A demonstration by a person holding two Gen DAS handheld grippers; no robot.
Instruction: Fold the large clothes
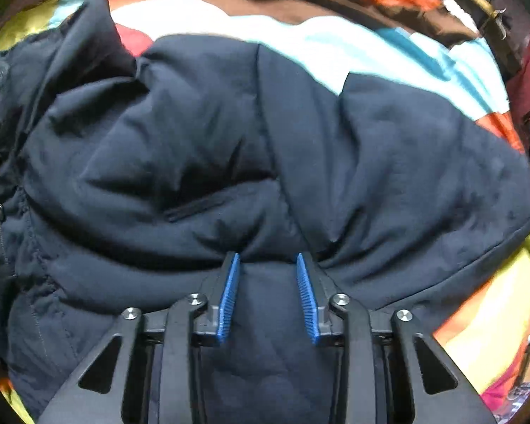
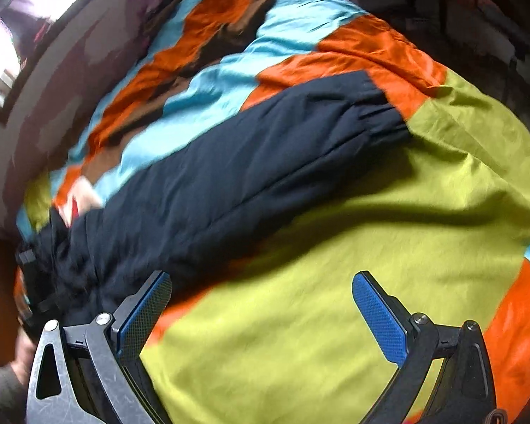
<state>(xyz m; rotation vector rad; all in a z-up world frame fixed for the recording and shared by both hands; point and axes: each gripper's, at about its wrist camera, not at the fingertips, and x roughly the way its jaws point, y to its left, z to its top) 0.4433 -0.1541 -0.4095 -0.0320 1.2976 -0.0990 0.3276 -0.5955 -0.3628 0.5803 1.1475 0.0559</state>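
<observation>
A large dark navy padded jacket (image 1: 201, 148) lies rumpled on a bed and fills the left wrist view. My left gripper (image 1: 268, 258) presses into it with a thick bunch of its fabric between the blue pads (image 1: 229, 293). In the right wrist view one long sleeve of the jacket (image 2: 251, 162) stretches from lower left to its gathered cuff (image 2: 381, 113) at upper right. My right gripper (image 2: 261, 282) is wide open and empty, above the bedspread just beside the sleeve.
The bedspread (image 2: 424, 219) has lime, orange, light blue, white and brown patches. A wall and bright window (image 2: 14, 35) stand at the far left. Dark furniture with metal hooks (image 1: 484, 3) sits beyond the bed's far right.
</observation>
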